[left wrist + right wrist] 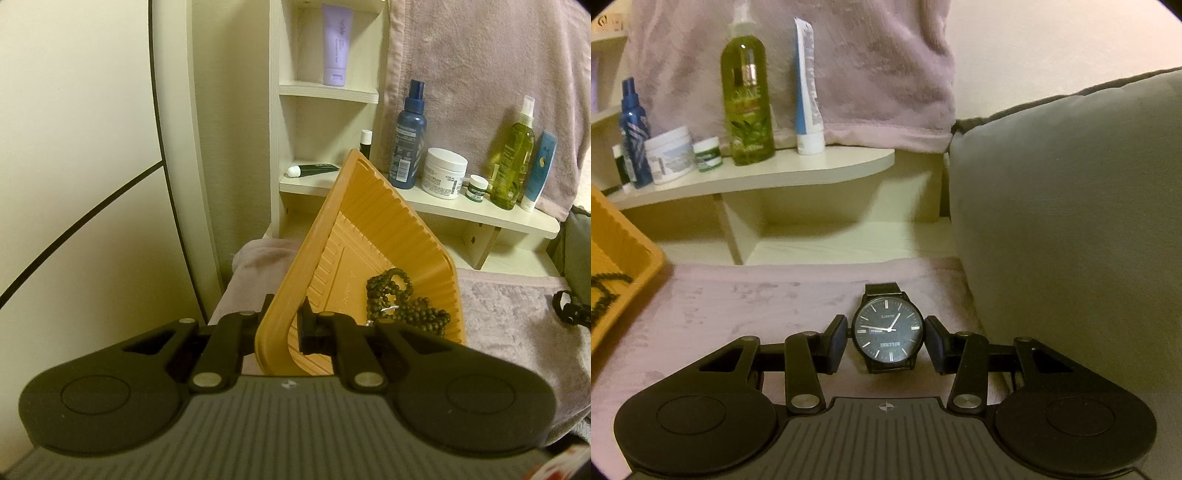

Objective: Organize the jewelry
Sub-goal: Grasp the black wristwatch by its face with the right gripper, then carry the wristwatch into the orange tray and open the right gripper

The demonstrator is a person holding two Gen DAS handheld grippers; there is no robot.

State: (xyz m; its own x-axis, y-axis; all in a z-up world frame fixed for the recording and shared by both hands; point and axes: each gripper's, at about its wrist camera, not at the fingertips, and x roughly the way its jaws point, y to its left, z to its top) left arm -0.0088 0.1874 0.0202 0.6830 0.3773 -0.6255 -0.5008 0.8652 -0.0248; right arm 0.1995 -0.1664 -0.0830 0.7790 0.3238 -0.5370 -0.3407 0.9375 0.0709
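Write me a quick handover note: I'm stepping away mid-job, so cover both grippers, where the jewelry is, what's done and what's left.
Left gripper: shut on the rim of the orange tray, holding it tilted.
Right gripper: pads on both sides of the black watch; whether they press it, I cannot tell.
Done: dark bead necklace is in the tray.
Left: move the watch from the pink cloth into the tray.
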